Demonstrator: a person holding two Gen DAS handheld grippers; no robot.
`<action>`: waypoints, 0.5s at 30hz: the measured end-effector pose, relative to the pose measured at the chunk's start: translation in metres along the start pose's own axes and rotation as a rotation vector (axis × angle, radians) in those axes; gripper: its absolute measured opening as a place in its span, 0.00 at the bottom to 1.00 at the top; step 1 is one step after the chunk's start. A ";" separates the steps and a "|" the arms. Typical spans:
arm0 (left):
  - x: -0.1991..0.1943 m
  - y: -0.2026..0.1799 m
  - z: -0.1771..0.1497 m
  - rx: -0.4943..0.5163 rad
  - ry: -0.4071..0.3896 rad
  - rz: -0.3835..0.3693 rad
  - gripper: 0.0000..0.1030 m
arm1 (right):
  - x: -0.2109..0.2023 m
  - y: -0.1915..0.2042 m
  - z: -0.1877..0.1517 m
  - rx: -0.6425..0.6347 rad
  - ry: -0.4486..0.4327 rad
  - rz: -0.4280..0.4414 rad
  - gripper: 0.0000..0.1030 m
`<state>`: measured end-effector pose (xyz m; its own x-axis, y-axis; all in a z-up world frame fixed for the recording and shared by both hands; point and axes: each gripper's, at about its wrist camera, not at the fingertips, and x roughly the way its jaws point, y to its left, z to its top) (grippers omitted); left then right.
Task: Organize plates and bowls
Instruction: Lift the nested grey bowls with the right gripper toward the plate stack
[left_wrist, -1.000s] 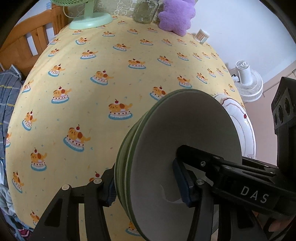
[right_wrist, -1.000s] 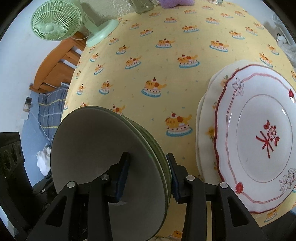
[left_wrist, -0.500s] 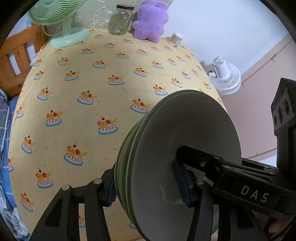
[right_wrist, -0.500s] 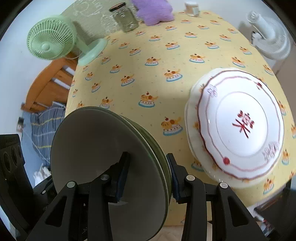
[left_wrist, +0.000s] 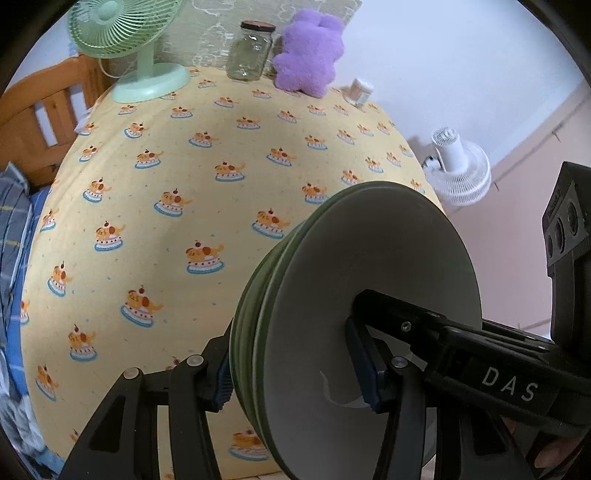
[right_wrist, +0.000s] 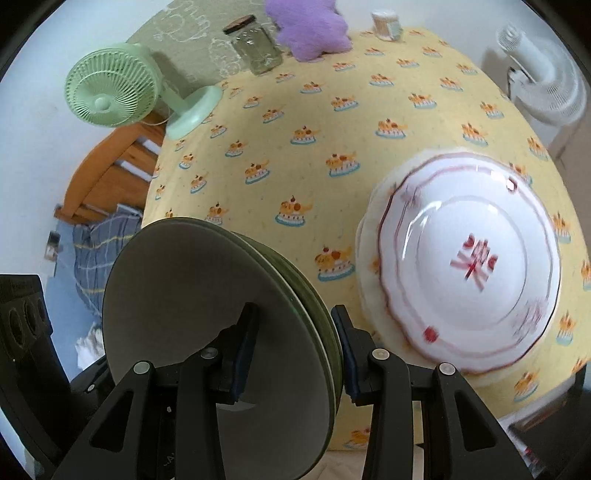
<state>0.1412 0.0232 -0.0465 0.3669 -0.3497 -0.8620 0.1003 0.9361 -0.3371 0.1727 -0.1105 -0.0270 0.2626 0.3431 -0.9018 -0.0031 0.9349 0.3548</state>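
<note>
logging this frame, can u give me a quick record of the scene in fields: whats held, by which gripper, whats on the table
held: stack of green bowls, on edge
left gripper: shut on the stack's rim
right gripper: shut on the stack's rim
plates: white plate with red trim on a cream plate, right side of table
table: yellow cake-print cloth
far edge: green fan, glass jar, purple plush

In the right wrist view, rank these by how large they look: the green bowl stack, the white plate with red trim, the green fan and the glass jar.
1. White plate with red trim and green bowl stack: about alike; the stack sits nearest the camera, so I won't rank them.
2. Green fan.
3. Glass jar.
</note>
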 end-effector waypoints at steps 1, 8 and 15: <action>0.000 -0.005 0.001 -0.012 -0.009 0.005 0.51 | -0.003 -0.003 0.003 -0.011 0.001 0.004 0.42; 0.005 -0.038 0.007 -0.069 -0.046 0.019 0.51 | -0.019 -0.028 0.022 -0.079 0.012 0.017 0.42; 0.015 -0.066 0.012 -0.088 -0.069 0.016 0.51 | -0.034 -0.056 0.036 -0.114 0.010 0.013 0.42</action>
<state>0.1506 -0.0435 -0.0326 0.4307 -0.3285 -0.8406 0.0131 0.9336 -0.3581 0.1981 -0.1774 -0.0071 0.2524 0.3552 -0.9001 -0.1159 0.9346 0.3363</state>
